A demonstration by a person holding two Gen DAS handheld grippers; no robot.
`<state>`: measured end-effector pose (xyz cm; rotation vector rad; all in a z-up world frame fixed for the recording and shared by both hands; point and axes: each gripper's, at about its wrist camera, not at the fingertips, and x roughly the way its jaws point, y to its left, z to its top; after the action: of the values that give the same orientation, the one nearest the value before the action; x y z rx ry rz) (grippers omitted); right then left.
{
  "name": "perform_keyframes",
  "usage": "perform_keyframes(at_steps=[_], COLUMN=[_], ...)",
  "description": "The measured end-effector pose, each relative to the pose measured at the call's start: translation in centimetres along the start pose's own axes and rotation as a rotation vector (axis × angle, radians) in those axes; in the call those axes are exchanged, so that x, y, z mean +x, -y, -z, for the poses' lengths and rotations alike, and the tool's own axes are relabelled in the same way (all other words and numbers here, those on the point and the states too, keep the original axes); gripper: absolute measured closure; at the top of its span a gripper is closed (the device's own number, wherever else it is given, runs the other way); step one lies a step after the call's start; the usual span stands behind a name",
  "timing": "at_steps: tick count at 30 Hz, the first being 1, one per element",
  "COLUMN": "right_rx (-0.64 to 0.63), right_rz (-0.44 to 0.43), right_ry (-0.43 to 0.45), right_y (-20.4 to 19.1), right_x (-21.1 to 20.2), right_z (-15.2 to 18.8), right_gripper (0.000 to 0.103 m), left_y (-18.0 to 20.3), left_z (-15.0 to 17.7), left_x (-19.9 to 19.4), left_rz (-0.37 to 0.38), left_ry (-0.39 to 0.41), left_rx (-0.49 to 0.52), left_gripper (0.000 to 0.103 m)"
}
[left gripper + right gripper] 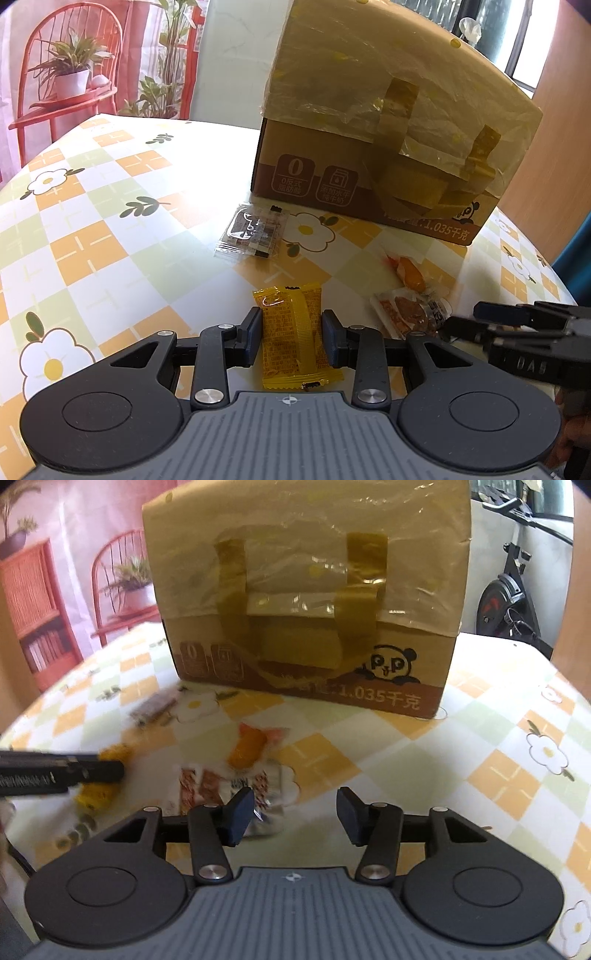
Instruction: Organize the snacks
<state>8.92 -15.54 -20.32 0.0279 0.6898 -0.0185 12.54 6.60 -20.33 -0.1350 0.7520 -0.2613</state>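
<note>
A yellow snack packet [295,332] lies on the flowered tablecloth between the fingers of my left gripper [291,338]; the pads stand close on both sides of it, with small gaps showing. It also shows in the right wrist view [99,786], partly behind the left gripper's fingers [96,770]. My right gripper [291,814] is open and empty above the table, just right of a red-and-white snack packet [229,786]. An orange snack packet [251,747] lies behind that. A clear packet with a dark snack [255,230] lies nearer the cardboard box [388,122].
The taped cardboard box [306,590] stands at the back of the table. A red chair with potted plants [70,77] is beyond the table's far left edge. An exercise bike [509,590] stands at the back right.
</note>
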Motion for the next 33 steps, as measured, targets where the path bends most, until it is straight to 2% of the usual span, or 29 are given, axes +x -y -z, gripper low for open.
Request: perform_keyframes(at_steps=[4, 10, 15, 18, 20, 23, 26, 29, 33], right_rx=[-0.073, -0.195, -0.275, -0.310, -0.286, -0.181, -0.192, -0.125, -0.046], right_rz=[0.000, -0.055, -0.083, -0.100, -0.121, -0.152, -0.130, -0.078, -0.062], right_ry=[-0.019, -0.028, -0.044, -0.061, -0.072, -0.073, -0.053, -0.044, -0.070], right_y=[-1.0, -3.8, -4.5, -4.3, -3.7, -2.6, -3.1, -2.8, -2.4], right_x=[-0.1, 0.7, 2.2, 3.2, 3.7, 3.9, 3.3, 2.8, 2.2], right_z=[0.4, 0.0, -1.4, -2.3, -2.6, -2.5, -1.8, -1.7, -1.8], right_gripper=[0.047, 0.045, 0.027, 0.024, 0.024, 0.023, 0.029, 0.043, 0.043], left_y=[-0.1, 0.0, 0.0, 0.0, 0.0, -0.1, -0.1, -0.2, -0.3], left_z=[0.0, 0.0, 0.0, 0.0, 0.1, 0.1, 0.0, 0.0, 0.0], left_x=[0.0, 0.0, 0.0, 0.0, -0.1, 0.0, 0.0, 0.0, 0.0], left_rz=[0.001, 0.003, 0.005, 0.004, 0.004, 0.006, 0.006, 0.010, 0.012], left_ry=[0.001, 0.002, 0.003, 0.006, 0.007, 0.009, 0.009, 0.008, 0.007], left_rx=[-0.001, -0.001, -0.001, 0.001, 0.005, 0.005, 0.007, 0.001, -0.004], left_gripper=[0.067, 0.067, 0.067, 0.067, 0.067, 0.067, 0.067, 0.067, 0.067])
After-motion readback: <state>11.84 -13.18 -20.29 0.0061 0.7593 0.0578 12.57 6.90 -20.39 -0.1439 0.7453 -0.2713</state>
